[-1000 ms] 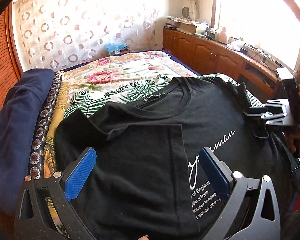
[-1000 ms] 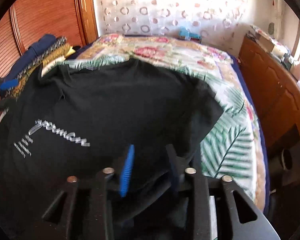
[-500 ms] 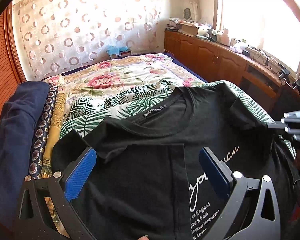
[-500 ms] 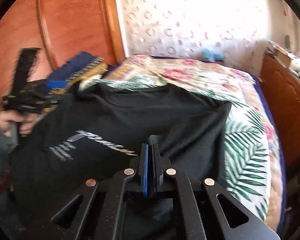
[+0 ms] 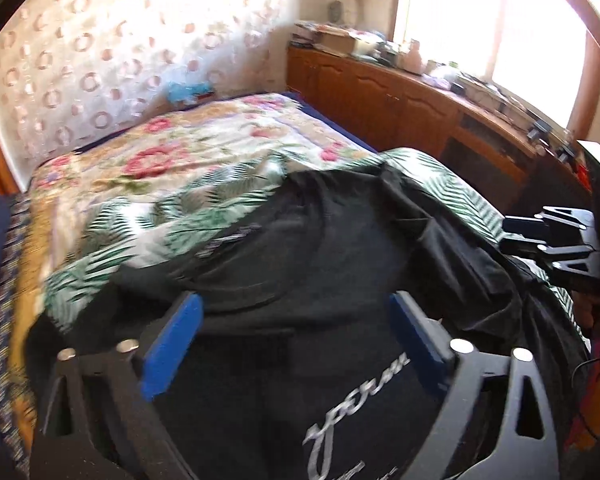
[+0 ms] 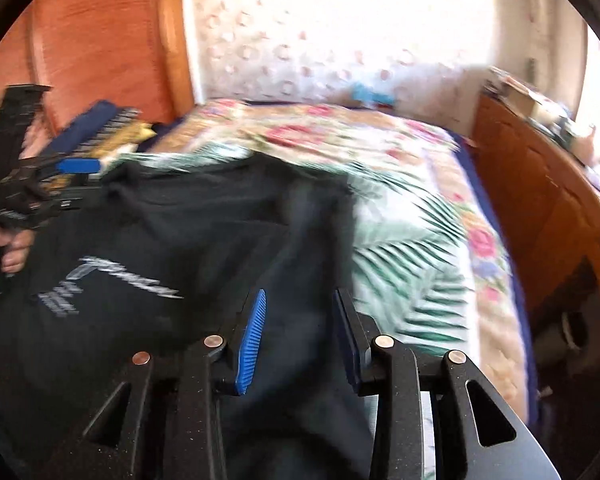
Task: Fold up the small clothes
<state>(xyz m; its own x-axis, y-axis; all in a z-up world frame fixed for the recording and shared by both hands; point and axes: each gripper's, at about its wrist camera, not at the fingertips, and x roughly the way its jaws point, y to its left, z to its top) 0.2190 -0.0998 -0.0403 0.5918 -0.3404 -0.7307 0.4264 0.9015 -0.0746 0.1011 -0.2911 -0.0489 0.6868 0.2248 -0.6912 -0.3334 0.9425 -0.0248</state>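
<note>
**Two open grippers over a black T-shirt on a bed**

Two handheld grippers work above a black T-shirt (image 5: pixel 340 264) with white script lettering, spread across a bed (image 5: pixel 188 164) covered by a floral and palm-leaf quilt. Both views are blurred by motion.

At the far left, a folded navy blanket (image 6: pixel 96 116) lies along the bed's edge, beside a reddish wooden panel. Next comes the left gripper (image 5: pixel 296 340): its blue-padded fingers (image 5: pixel 172 344) stand wide apart over the shirt's chest, just below the neckline, holding nothing. One side of the shirt already looks folded inward, with a straight edge running down the chest. The lettering sits toward the right finger.

Further right, the right gripper (image 6: pixel 298 328) is over the shirt's right side, near the rumpled sleeve. Its fingers are parted about halfway, with dark cloth lying between them but not pinched, as far as the blur allows. Beyond it, bare quilt and a wooden cabinet (image 5: pixel 400 104) under a bright window.

Risks from here: with neither gripper gripping, the loose sleeve may slump and wrinkle, spoiling a clean fold. Closing the right fingers now could catch several layers, or the quilt beneath, and drag the shirt askew. Fast movement could also undo the fold already made.
</note>
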